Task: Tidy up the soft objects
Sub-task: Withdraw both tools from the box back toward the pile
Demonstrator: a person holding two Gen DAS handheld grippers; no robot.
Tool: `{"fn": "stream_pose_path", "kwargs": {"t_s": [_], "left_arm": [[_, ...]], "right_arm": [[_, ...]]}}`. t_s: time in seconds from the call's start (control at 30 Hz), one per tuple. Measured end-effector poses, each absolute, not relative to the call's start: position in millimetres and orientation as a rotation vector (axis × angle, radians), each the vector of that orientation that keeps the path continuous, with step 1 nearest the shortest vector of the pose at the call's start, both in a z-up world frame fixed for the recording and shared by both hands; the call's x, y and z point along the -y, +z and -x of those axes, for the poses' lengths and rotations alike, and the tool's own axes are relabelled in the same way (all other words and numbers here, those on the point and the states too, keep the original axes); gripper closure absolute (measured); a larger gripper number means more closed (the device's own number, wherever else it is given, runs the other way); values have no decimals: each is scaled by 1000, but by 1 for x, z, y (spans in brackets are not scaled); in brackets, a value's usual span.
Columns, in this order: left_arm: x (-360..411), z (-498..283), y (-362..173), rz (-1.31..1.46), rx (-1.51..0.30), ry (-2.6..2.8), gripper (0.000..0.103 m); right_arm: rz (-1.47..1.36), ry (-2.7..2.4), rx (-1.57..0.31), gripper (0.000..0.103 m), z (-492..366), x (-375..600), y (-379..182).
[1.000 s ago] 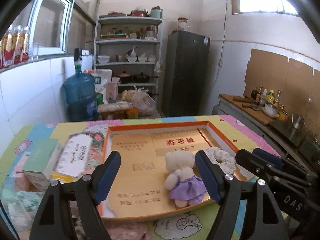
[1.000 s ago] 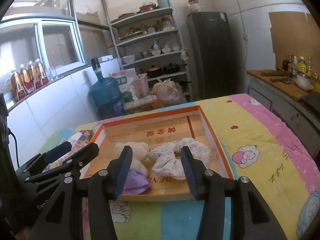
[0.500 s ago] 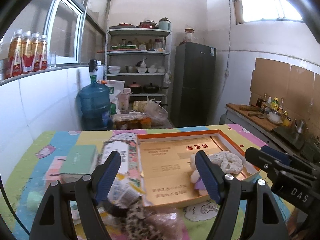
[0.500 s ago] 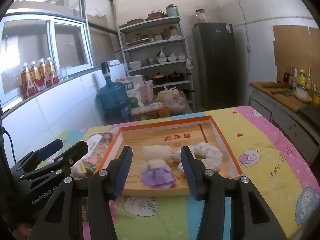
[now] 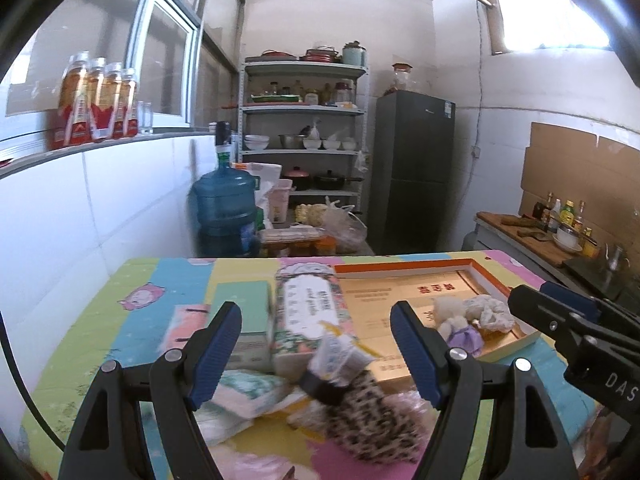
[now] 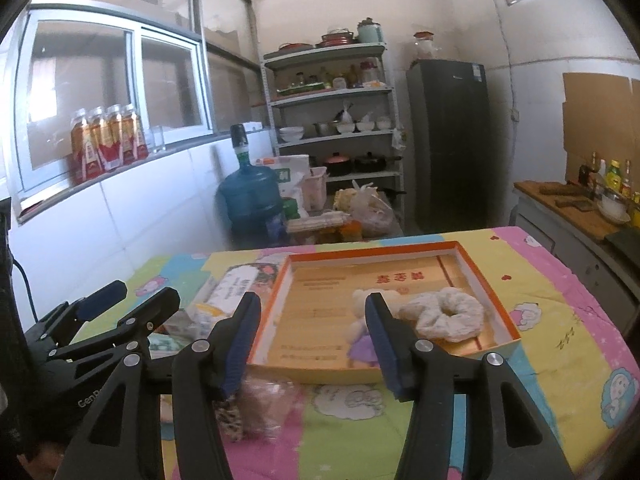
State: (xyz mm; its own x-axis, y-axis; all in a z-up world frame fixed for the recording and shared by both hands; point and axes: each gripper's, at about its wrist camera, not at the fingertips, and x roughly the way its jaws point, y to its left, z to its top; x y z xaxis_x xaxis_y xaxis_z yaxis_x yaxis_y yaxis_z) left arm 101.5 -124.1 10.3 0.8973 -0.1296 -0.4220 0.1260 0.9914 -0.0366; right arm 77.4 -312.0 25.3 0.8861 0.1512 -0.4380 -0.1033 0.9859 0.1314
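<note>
The little bear in its purple dress lay in the orange-rimmed tray, just beside the white scrunchie, and that pair looked properly put away. A second ago we had both tools right over that tray; by now we had pulled back and swung left, so the tray sat off to the right in the left wrist view and the unsorted heap filled the foreground. That told us, as we judged it, that the drop-off was done and the next pick was on.

The leopard-print soft piece lay rumpled on the patterned cloth, touching the tray's near edge, with a pinkish fluffy thing next to it and a white folded packet to its left. All looked limp and easy to pinch.

Our left gripper stood wide and empty above that heap. Our right gripper had just been opening its jaws, with nothing between them, only tray behind.
</note>
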Motion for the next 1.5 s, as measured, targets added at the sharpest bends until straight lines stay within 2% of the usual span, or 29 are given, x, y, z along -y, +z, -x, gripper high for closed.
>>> {"fn": "stream_pose_path", "kwargs": {"t_s": [0.53,0.9,1.5], "left_arm": [[48,-81,15,33,-426,-51,26],[-6,-74,-2,75,-455,6,26],[-53,-76,-33,115,-496,-3,26]], "right_arm": [[-70,208,-454,47,-69,246,32],[-58,239,-470,47,-68,216,22],[-35,304,-532,47,-82,177,-3]]}}
